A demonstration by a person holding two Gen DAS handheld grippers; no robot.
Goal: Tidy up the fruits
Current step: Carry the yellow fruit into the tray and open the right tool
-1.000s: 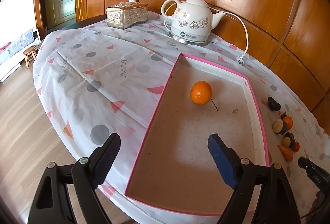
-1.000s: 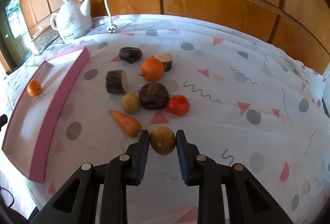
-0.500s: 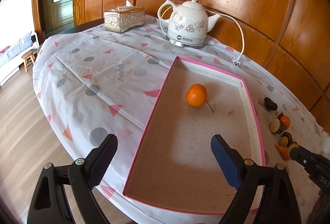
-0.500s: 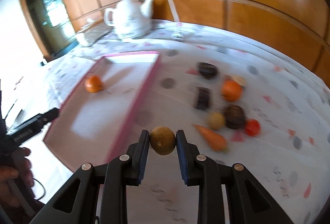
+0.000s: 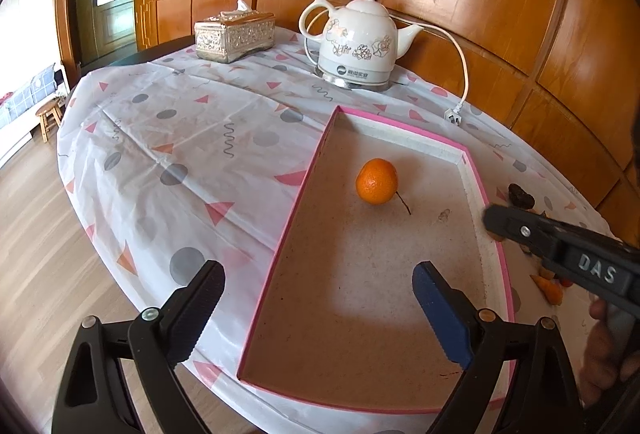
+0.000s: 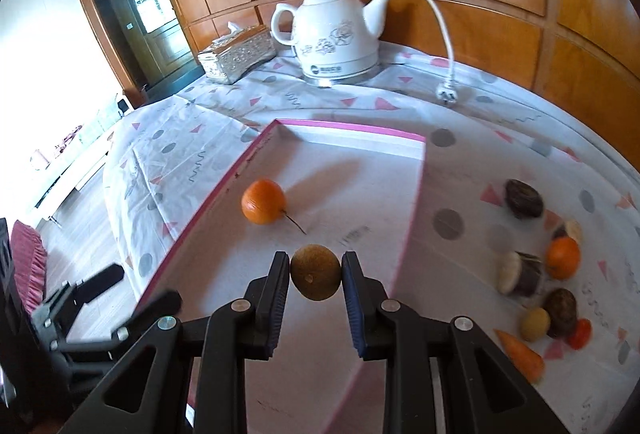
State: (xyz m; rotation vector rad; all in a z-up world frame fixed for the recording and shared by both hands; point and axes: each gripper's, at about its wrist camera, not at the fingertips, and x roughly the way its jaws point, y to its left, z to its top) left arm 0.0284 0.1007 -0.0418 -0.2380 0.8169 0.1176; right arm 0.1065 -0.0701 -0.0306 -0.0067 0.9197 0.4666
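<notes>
A pink-rimmed tray (image 5: 296,210) lies on the patterned tablecloth with one orange (image 5: 377,181) in it. My left gripper (image 5: 318,274) hovers over the tray's near left edge; its jaws are opening and nothing is between them. In the right wrist view my right gripper (image 6: 316,274) hangs over the tray (image 6: 352,128) with a round brown fruit (image 6: 316,280) between its pads. The pads still touch the fruit while the jaws are opening. The tray's orange (image 6: 264,201) lies just beyond it. One right finger (image 5: 520,230) reaches over the tray's right rim.
Loose produce lies right of the tray: an orange (image 6: 563,258), a carrot (image 6: 520,352), a tomato (image 6: 582,334) and several dark pieces (image 6: 523,199). A white kettle (image 5: 356,46) with cord and plug (image 5: 454,116), and a tissue box (image 5: 234,36), stand at the back.
My right gripper carried the brown fruit left from the produce pile to above the tray and came into the left wrist view. The left gripper stayed put, jaws slightly wider.
</notes>
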